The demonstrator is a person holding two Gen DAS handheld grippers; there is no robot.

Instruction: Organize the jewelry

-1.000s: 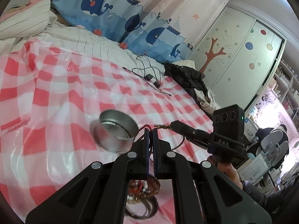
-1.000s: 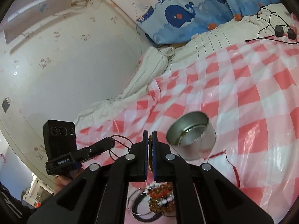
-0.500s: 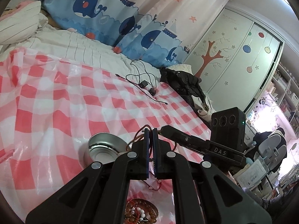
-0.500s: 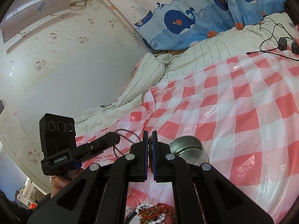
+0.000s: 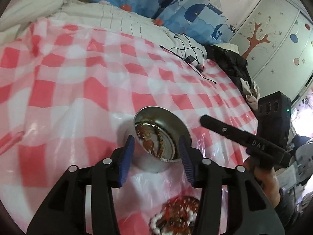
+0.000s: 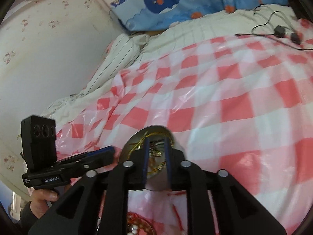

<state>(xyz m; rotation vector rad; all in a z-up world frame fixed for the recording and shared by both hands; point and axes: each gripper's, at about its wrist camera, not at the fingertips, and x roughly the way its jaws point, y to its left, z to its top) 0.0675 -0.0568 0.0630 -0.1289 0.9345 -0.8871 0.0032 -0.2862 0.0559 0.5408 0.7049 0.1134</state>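
- Red-and-white checked plastic sheet (image 5: 82, 90) covers a bed; both cameras look down on it.
- At 6 o'clock in the left wrist view, closest to the camera, a pile of beaded bracelets (image 5: 176, 215) lies on the sheet, blurred. The right wrist view shows only a small part of this pile at its bottom edge.
- Left gripper (image 5: 156, 150) has just been opening; its blue pads stand wide apart, one on each side of the metal tin (image 5: 183, 129), and no thing is pressed between them.
- In this view the inside of the tin shows gold and orange jewelry (image 5: 148, 139) lying on its bottom.
- Right gripper (image 6: 156, 154) has also just been opening, but only to a narrow gap. It hangs over the tin, where a thin gold chain (image 6: 137, 146) shows; I cannot tell if the pads touch it.
- Each view shows the other tool: the right gripper enters at 3 o'clock in the left view; the left one sits at 8 o'clock in the right view, with a hand (image 6: 45, 197) under it.
- Further, black cables (image 5: 187, 54) lie on the sheet at 1 o'clock.
- Only the left view shows a wardrobe with a tree picture (image 5: 258, 39); only the right view shows a pale wall (image 6: 49, 49).
- Whale-print fabric (image 6: 162, 2) is at the far end in both views.
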